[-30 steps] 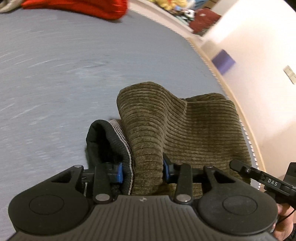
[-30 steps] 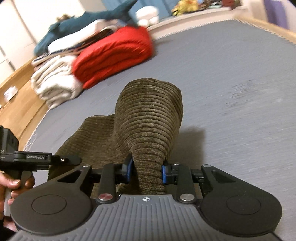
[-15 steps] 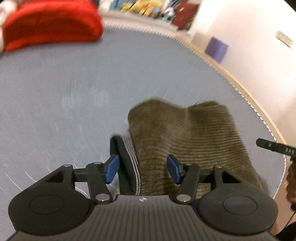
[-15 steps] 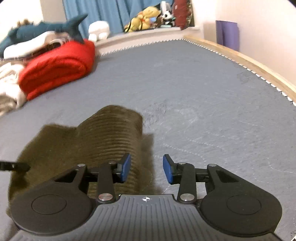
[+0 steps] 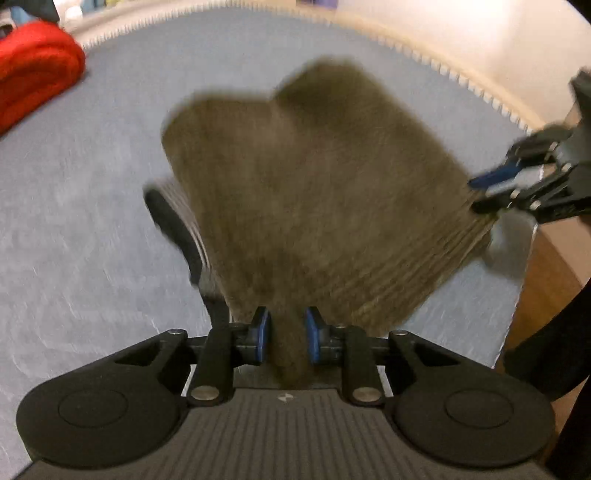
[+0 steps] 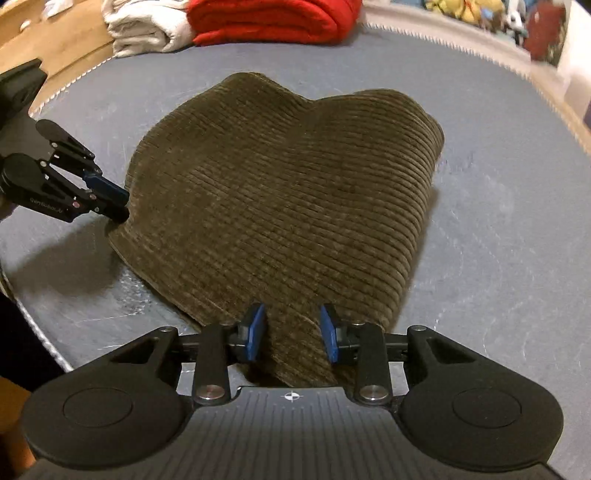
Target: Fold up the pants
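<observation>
The olive corduroy pants (image 6: 288,192) lie folded in a thick bundle on the grey bed (image 6: 517,258). In the left wrist view the pants (image 5: 314,206) are blurred, with a dark waistband edge (image 5: 173,229) showing at their left. My left gripper (image 5: 287,334) is shut on the pants' near edge; it also shows in the right wrist view (image 6: 110,201) at the bundle's left side. My right gripper (image 6: 291,334) has its jaws around the pants' near corner, pinching the fabric. It shows at the right of the left wrist view (image 5: 495,184).
A folded red blanket (image 6: 273,16) and white folded laundry (image 6: 144,22) lie at the far end of the bed. Stuffed toys (image 6: 461,9) sit beyond the bed's edge. The wooden bed frame (image 5: 546,280) runs along the right. A pale wall (image 5: 461,44) stands behind.
Both grippers had opened and let go of the pants half a second ago. Now both have moved to the bundle's near edge and closed on the fabric again.
</observation>
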Available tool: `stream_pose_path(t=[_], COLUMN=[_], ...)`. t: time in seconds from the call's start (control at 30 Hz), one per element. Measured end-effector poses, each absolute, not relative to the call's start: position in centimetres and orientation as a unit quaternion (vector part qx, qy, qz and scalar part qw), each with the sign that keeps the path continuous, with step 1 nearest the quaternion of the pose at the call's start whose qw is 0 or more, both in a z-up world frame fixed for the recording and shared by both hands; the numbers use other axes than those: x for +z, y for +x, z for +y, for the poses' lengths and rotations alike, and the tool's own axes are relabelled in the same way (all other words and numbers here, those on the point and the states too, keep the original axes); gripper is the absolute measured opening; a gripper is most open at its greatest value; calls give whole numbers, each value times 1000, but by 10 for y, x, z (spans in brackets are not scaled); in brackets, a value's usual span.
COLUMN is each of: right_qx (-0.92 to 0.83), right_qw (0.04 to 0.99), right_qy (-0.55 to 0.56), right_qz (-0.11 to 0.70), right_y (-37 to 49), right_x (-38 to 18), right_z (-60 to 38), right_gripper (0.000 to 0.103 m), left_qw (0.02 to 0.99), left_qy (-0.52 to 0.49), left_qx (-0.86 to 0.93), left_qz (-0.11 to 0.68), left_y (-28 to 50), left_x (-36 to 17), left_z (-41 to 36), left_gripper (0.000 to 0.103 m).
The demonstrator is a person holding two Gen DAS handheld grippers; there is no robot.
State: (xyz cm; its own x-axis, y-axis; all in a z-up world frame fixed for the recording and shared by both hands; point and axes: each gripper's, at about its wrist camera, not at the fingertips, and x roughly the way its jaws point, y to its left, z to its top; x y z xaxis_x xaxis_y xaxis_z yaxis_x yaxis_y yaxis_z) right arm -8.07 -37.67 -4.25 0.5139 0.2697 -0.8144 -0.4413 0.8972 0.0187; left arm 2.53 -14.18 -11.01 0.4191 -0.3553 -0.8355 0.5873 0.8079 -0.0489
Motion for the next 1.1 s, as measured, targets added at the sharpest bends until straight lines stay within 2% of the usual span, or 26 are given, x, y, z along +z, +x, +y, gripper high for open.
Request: stream_pose_path(t=[0.1,0.17,0.2,0.23,0.3,0.47,0.57,0.7,0.73,0.77,0.8,0.83,0.9,1.0,1.1], right_qx=[201,177,155,135,98,37,36,36,37,36,38,34,20,17,9], right_qw=[875,898,911,920,930,919,895,884,884,886,887,888,893,905,917], right_qy=[-65,-38,-17,7,63,191,256,260,260,262,268,273,275,269,248], right_qz=[435,401,381,367,347,344,363,387,387,381,373,368,355,329,312], right_y=[-75,-70,-63,-56,-37,23,57,80,83,86,88,86,84,83,87], right_x=[-32,-22,-16,-12,-11,-28,-48,-64,-66,-65,-65,-61,-53,-48,-51], right_z=[-394,-402,-406,-411,-422,-445,-452,-439,-439,-440,-440,-439,-439,-434,-425], right_gripper=[33,44,58,68,69,80,81,83,80,73,54,38,24,22,21], left_qw=[861,880,887,890,891,872,854,853,853,855,866,872,884,908,906], left_qy=[75,25,-8,-38,-107,-212,-240,-251,-248,-238,-214,-205,-217,-183,-165], left_qx=[-276,-253,-240,-228,-198,-149,-138,-141,-152,-159,-155,-156,-155,-152,-133], left_qz=[420,401,396,394,394,416,440,435,434,433,425,416,384,344,366], left_y=[34,51,61,72,96,142,159,173,175,179,177,177,178,173,177], left_x=[-86,-76,-74,-73,-81,-112,-133,-142,-144,-148,-140,-135,-123,-113,-133], left_z=[-131,-125,-119,-113,-105,-97,-95,-93,-94,-99,-99,-99,-93,-95,-98], left_gripper=[35,42,43,44,44,70,74,72,47,28,21,19,18,18,19])
